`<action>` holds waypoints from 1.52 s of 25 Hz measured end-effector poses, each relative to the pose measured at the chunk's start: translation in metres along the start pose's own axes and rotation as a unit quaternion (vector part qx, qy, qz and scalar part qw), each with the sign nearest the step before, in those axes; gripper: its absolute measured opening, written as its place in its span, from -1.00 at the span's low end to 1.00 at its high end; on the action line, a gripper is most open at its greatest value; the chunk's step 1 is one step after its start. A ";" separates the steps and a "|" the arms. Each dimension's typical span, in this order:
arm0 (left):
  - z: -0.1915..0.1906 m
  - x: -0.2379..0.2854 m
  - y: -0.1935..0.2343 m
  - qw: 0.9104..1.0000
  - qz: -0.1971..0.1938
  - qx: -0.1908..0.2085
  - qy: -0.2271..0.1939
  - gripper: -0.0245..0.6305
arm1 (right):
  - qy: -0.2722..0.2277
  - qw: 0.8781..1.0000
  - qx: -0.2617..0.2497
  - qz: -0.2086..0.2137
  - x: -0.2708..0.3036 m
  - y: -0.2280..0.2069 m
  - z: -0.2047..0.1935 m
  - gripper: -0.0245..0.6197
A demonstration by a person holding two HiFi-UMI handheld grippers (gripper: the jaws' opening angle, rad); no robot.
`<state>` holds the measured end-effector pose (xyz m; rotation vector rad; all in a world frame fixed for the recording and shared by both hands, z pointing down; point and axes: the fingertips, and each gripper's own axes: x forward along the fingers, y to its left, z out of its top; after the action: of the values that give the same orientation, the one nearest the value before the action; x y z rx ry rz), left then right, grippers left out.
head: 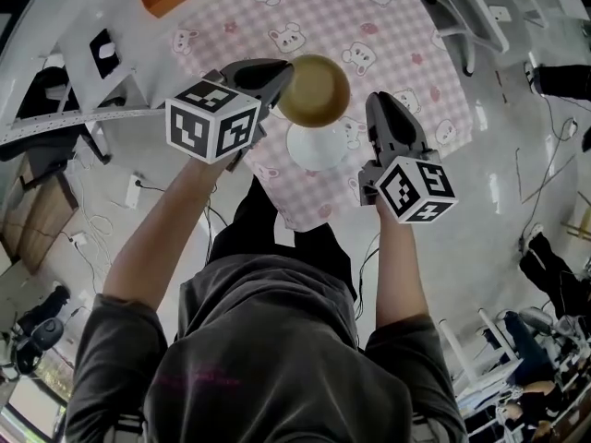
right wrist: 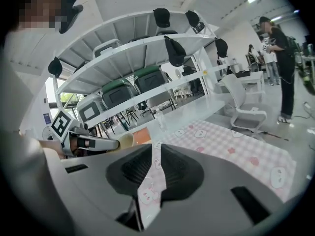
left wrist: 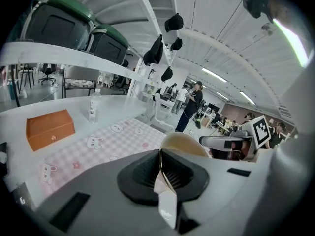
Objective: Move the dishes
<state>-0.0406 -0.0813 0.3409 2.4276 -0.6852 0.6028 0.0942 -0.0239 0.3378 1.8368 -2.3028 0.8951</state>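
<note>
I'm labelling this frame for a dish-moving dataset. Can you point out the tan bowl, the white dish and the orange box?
tan bowl (head: 314, 89): head view, its hollow inside.
white dish (head: 317, 148): head view, its middle.
orange box (left wrist: 49, 132): left gripper view, its long side face.

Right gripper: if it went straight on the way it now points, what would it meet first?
Probably the tablecloth: the right gripper tilts down toward it with nothing in between, though depth is unclear.

Head cam steep down; gripper cams low, level; share tablecloth (head: 314, 7).
</note>
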 end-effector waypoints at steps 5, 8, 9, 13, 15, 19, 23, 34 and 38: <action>-0.023 0.018 -0.025 1.000 -0.015 -0.001 0.021 -0.88 | 0.003 1.000 0.011 -0.011 -0.019 -0.019 -0.013 -0.74; -0.037 0.028 -0.038 0.999 -0.022 0.000 0.032 -0.88 | 0.005 1.000 0.017 -0.020 -0.030 -0.031 -0.024 -0.74; -0.042 0.031 -0.042 0.999 -0.024 0.000 0.036 -0.88 | 0.006 1.000 0.018 -0.022 -0.034 -0.035 -0.028 -0.74; -0.059 0.039 -0.052 0.998 -0.029 -0.001 0.049 -0.88 | 0.009 0.999 0.026 -0.030 -0.045 -0.044 -0.041 -0.74; -0.067 0.042 -0.055 0.998 -0.030 -0.003 0.055 -0.88 | 0.010 0.999 0.029 -0.033 -0.050 -0.047 -0.046 -0.74; -0.084 0.048 -0.055 0.997 -0.031 -0.008 0.065 -0.88 | 0.014 0.999 0.033 -0.036 -0.054 -0.052 -0.057 -0.74; -0.103 0.055 -0.052 0.997 -0.030 -0.015 0.074 -0.88 | 0.022 0.998 0.036 -0.039 -0.057 -0.057 -0.074 -0.74; -0.156 0.073 -0.034 0.993 -0.030 -0.035 0.109 -0.88 | 0.046 0.997 0.047 -0.050 -0.056 -0.065 -0.112 -0.74; -0.172 0.077 -0.031 0.992 -0.030 -0.038 0.121 -0.88 | 0.055 0.996 0.051 -0.052 -0.058 -0.067 -0.125 -0.74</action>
<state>-0.0089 0.0180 0.5005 2.2482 -0.5232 0.8144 0.1342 0.0776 0.4447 1.8760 -2.1132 1.0868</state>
